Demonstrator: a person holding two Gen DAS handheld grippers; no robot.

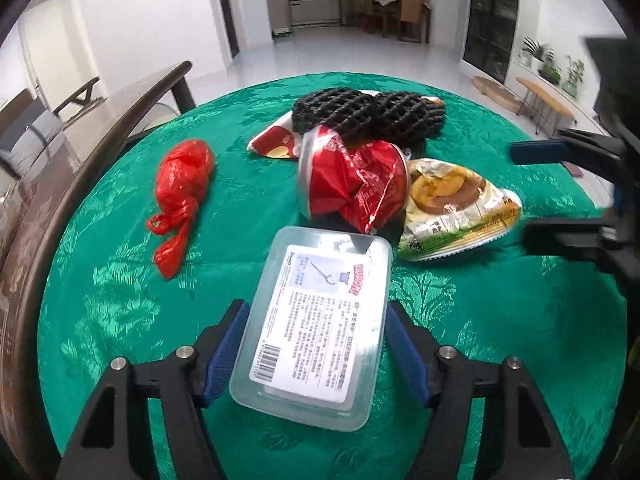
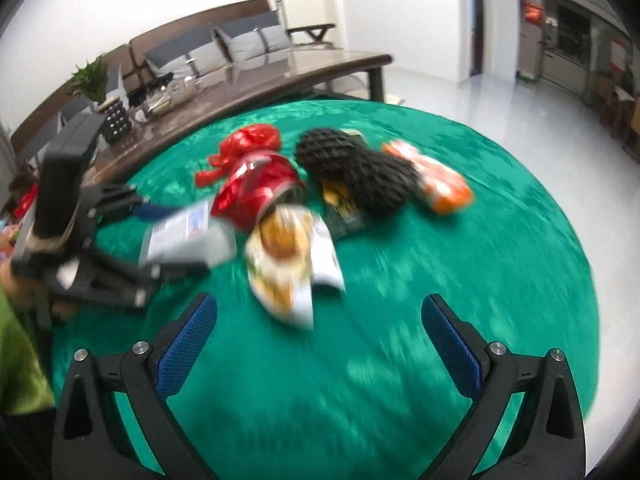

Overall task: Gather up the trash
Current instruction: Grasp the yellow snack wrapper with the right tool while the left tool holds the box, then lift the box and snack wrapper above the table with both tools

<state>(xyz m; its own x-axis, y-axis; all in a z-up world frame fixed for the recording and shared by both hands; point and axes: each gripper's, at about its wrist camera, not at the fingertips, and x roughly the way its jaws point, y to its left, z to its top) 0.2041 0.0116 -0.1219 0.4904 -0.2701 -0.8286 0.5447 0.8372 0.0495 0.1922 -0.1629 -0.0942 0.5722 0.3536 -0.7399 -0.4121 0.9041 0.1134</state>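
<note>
Not much I can read. The clear rectangular plastic box [image 1: 310, 326] has a white label w/ a barcode, dense small print too fine to read, and a red brand word, upside down, illegible. The crumpled red foil wrapper [image 1: 360, 184] shows white print, unreadable. Right wrist view too blurred for text.

The left wrist camera looks forward and down between its own fingers [image 1: 236, 344] from close above the green tablecloth [image 1: 120, 300], facing an open doorway and dining chairs beyond the table's far edge, with the right gripper [image 1: 528, 196] at its right border. The right wrist camera sits near the same table but faces a sofa [image 2: 208, 48] and a dark wooden side table [image 2: 280, 76], catching the left gripper [image 2: 168, 240] at its left. Both views share the tablecloth and the heap of wrappers [image 1: 360, 188] at its middle.
</note>
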